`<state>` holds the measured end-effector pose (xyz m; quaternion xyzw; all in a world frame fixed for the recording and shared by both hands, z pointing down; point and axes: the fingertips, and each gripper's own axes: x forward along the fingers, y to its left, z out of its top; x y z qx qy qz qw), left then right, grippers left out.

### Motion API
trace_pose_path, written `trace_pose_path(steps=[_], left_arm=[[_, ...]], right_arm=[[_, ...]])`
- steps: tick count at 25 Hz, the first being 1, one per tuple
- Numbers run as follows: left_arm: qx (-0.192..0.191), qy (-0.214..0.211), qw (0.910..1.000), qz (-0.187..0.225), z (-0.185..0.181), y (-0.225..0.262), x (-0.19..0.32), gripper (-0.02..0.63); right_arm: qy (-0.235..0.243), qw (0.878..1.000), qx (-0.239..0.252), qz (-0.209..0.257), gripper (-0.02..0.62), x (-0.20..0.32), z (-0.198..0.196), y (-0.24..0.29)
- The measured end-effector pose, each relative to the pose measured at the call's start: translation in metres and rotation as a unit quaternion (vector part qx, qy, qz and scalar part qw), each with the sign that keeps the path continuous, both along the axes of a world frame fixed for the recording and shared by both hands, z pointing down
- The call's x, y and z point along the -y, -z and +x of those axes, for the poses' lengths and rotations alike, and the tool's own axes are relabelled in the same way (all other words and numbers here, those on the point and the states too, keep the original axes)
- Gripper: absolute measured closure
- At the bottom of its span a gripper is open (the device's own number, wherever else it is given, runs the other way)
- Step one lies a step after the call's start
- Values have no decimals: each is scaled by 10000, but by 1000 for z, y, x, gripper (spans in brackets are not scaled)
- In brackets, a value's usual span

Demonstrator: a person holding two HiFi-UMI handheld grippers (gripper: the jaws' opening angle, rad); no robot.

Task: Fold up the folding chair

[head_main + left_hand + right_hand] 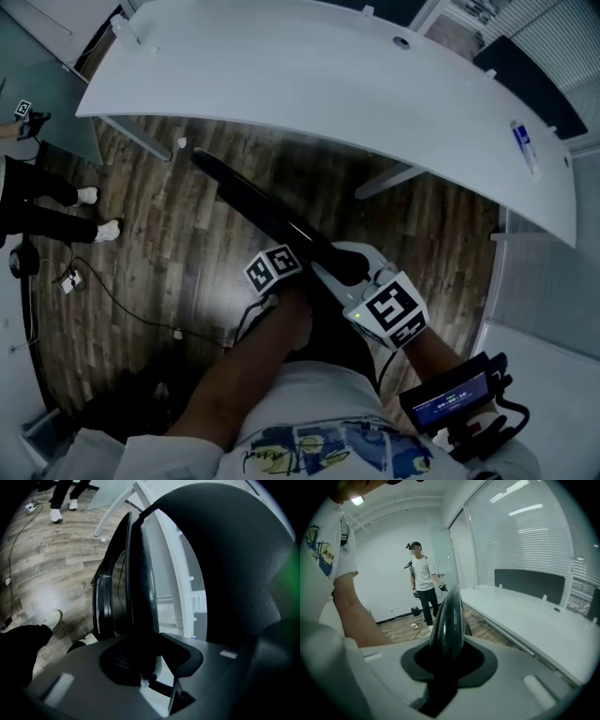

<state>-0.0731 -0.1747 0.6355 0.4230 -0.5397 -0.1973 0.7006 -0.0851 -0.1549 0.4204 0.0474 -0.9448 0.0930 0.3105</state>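
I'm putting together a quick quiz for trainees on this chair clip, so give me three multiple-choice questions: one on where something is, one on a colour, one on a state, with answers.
1. Where does the blue-and-white item lie?
A. on the floor
B. on the white desk, near its right end
C. on a window sill

2. What colour is the folding chair?
A. red
B. white
C. black

3. How do the left gripper and the right gripper stand?
A. both shut on the chair
B. both open with nothing between the jaws
C. left shut, right open

Answers:
1 B: the head view shows it resting on the desk top.
2 C: it looks black in all three views.
3 A: each gripper view shows the chair's edge clamped between the jaws.
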Motion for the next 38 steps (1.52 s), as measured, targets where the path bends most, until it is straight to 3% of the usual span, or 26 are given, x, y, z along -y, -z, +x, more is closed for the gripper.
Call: trace_pose_path(steps=[9,18,28,38], left_arm=[[129,984,9949,-166,-20,-7,45,471],[72,1454,9892,-166,-13,-16,83,474],[33,1368,9904,-181,12,-32,138,474],[159,1321,9910,-140,16,-32,154,474]], right_arm=[[970,9946,132,-333,513,55,-11,-9],[1524,9866,272,-523,509,98,-2,-17],[1802,9797,545,-687,509,165,29,-34],[1865,9772,648,-780,509,185,36,-36]])
